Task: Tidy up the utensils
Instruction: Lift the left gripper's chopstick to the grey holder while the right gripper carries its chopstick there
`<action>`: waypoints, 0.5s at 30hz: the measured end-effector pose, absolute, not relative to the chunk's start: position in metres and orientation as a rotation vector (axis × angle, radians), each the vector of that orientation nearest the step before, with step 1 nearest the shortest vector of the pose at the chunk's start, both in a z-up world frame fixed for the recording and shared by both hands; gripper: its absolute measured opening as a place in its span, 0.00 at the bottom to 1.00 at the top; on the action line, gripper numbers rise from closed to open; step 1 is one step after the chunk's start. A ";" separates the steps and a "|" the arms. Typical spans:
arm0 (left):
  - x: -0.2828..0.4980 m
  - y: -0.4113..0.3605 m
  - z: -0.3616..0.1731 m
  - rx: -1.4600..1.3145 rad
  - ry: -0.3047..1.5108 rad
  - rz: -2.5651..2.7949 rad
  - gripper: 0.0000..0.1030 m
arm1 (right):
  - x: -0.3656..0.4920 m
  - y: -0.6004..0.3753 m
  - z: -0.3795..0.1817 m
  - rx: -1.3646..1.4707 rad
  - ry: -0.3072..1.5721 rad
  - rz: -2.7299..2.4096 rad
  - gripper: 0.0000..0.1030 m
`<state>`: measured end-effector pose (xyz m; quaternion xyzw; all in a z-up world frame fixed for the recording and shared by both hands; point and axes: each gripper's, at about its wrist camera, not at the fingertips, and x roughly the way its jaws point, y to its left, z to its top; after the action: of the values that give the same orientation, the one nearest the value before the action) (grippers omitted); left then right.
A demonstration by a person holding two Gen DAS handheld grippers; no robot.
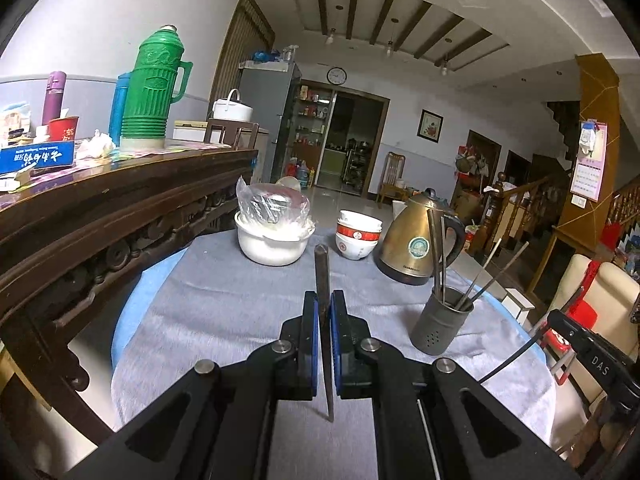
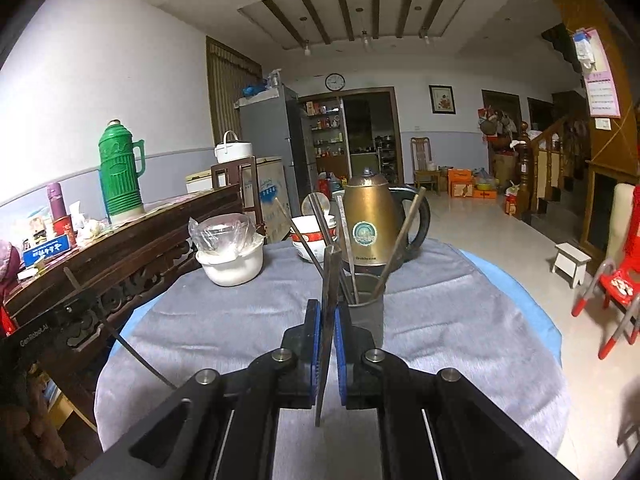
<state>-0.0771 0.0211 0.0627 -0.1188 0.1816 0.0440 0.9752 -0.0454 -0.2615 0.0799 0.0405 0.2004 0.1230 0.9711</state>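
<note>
Left gripper (image 1: 325,312) and right gripper (image 2: 328,320), angled slightly downward toward the utensil holder (image 1: 440,320), each pinch an upright chopstick (image 1: 322,276).

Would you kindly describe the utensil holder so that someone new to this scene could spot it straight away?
Find the round table under the grey cloth, then the brass-coloured kettle at its far side. The utensil holder stands just in front of the kettle. It is the only dark grey cup there, with small holes near its base and thin metal sticks leaning out of it, unlike the white bowls nearby.
</note>
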 end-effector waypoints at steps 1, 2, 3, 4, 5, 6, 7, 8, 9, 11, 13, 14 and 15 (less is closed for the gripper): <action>-0.077 0.020 0.063 -0.239 0.366 0.086 0.06 | -0.046 -0.262 0.080 0.085 0.405 0.248 0.07; -0.076 0.019 0.064 -0.239 0.366 0.084 0.06 | -0.045 -0.262 0.080 0.086 0.404 0.247 0.07; -0.075 0.018 0.065 -0.240 0.367 0.079 0.06 | -0.044 -0.262 0.081 0.090 0.404 0.247 0.07; -0.073 0.016 0.066 -0.242 0.367 0.075 0.06 | -0.042 -0.263 0.081 0.098 0.404 0.248 0.07; -0.073 0.015 0.067 -0.242 0.365 0.073 0.06 | -0.041 -0.263 0.082 0.103 0.402 0.247 0.07; -0.072 0.014 0.069 -0.241 0.360 0.072 0.06 | -0.041 -0.264 0.083 0.105 0.397 0.244 0.07; -0.071 0.013 0.071 -0.240 0.358 0.069 0.06 | -0.041 -0.265 0.085 0.106 0.391 0.242 0.07; -0.070 0.012 0.072 -0.238 0.357 0.068 0.06 | -0.041 -0.266 0.086 0.112 0.388 0.243 0.07; -0.069 0.011 0.073 -0.233 0.357 0.069 0.06 | -0.042 -0.267 0.087 0.117 0.384 0.242 0.07; -0.065 0.008 0.077 -0.229 0.361 0.075 0.06 | -0.043 -0.269 0.093 0.120 0.370 0.241 0.07; -0.060 0.005 0.080 -0.220 0.373 0.087 0.06 | -0.044 -0.270 0.098 0.123 0.355 0.240 0.07; -0.057 0.004 0.081 -0.214 0.381 0.093 0.06 | -0.044 -0.270 0.101 0.122 0.347 0.240 0.07; -0.052 0.001 0.084 -0.209 0.393 0.101 0.05 | -0.044 -0.271 0.104 0.123 0.339 0.240 0.07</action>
<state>-0.0518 0.0014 0.0837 -0.1035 0.1946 0.0500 0.9741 -0.0438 -0.2711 0.1041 0.0609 0.1682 0.1192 0.9766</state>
